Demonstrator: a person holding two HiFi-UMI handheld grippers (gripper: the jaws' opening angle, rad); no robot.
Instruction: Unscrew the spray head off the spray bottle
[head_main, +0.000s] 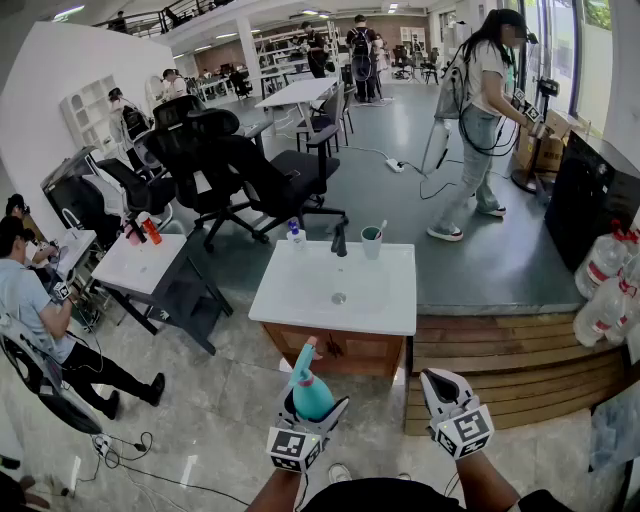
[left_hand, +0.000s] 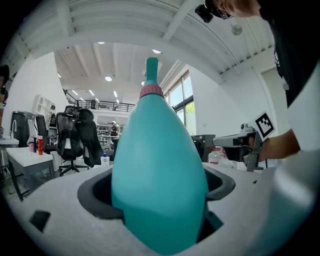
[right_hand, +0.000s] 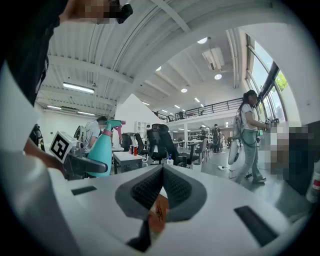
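Teal spray bottle held upright before a white washbasin.

The white washbasin (head_main: 300, 300) on its wooden cabinet stands ahead, well apart from both grippers. The left gripper (head_main: 312, 408) clamps the teal spray bottle (left_hand: 160, 165) round its belly, a jaw pressed to each side, and the bottle stands upright. The spray head (right_hand: 111, 123) sits on the neck above a pink collar (left_hand: 151, 91). The right gripper (right_hand: 162, 187), near the bottle, has its jaws squeezed together on nothing.
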